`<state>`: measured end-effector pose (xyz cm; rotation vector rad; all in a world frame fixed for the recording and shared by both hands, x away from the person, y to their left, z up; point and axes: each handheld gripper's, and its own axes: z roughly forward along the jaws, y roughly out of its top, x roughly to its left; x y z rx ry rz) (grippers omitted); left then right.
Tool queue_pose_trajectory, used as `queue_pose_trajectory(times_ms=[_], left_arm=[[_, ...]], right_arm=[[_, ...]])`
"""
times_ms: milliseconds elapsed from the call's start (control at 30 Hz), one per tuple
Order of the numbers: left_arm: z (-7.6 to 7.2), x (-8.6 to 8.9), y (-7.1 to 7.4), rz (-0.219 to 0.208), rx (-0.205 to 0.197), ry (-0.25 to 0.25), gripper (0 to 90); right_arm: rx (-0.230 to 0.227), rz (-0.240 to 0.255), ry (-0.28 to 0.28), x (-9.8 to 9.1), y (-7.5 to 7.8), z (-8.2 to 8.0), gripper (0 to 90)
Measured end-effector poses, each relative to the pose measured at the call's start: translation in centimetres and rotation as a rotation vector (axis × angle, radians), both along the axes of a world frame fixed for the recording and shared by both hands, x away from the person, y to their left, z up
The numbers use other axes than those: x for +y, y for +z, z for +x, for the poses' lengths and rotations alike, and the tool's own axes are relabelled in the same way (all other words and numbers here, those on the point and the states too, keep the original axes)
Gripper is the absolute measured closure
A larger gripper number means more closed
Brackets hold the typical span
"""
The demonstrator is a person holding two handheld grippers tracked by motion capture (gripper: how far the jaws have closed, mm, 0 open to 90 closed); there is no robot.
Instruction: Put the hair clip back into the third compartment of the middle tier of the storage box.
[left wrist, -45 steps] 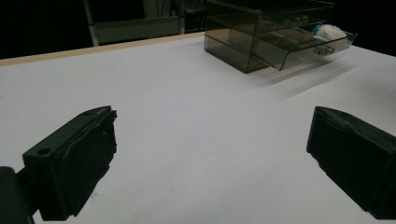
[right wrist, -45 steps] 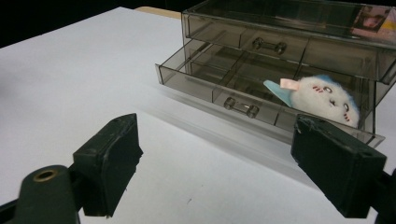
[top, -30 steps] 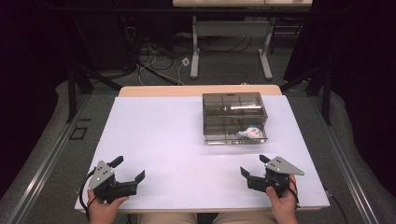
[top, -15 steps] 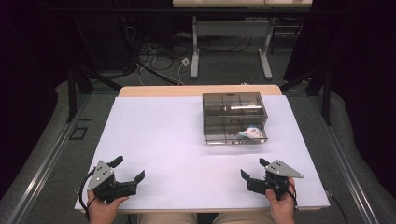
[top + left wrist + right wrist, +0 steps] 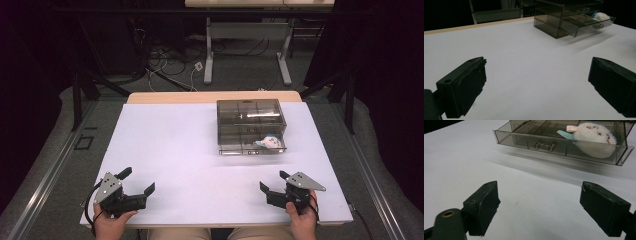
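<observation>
A smoky clear drawer box (image 5: pixel 250 116) stands on the white table (image 5: pixel 190 150) at the back right. Its lower drawer (image 5: pixel 564 145) is pulled out, with a small metal handle (image 5: pixel 545 145) on its front. A white plush toy (image 5: pixel 594 138) with pink and blue bits lies in the drawer's right end (image 5: pixel 269 142). My left gripper (image 5: pixel 136 181) rests open near the front left edge, held by a hand. My right gripper (image 5: pixel 272 182) rests open near the front right edge, facing the drawer (image 5: pixel 586 21). Nothing sits between either pair of jaws.
Beyond the table's wooden far edge (image 5: pixel 210 96) stand desk legs (image 5: pixel 209 55) and loose cables (image 5: pixel 165 60) on the floor. A metal rail (image 5: pixel 50 170) runs along the floor on the left. Wide bare tabletop lies between the grippers and the box.
</observation>
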<state>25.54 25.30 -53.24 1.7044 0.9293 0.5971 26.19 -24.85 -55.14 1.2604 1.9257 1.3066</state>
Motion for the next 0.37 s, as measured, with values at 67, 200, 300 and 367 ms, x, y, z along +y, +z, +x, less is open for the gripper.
queue_pose_trajectory(times_ms=[67, 200, 300, 367], left_arm=[[0.01, 0.0, 0.0, 0.002, 0.001, 0.0, 1.5], [0.01, 0.02, -0.01, 0.001, 0.0, 0.001, 1.5], [0.01, 0.02, 0.0, 0.0, 0.0, 0.003, 1.5], [0.03, 0.01, 0.0, 0.0, 0.0, 0.004, 1.5]], right_arm=[[-0.008, 0.004, 0.006, -0.01, -0.1, 0.07, 15.4], [-0.001, 0.013, -0.001, 0.09, -0.1, 0.04, 15.4], [0.003, 0.009, -0.002, 0.07, -0.11, 0.05, 15.4], [0.004, 0.009, 0.0, 0.05, -0.1, 0.04, 15.4]])
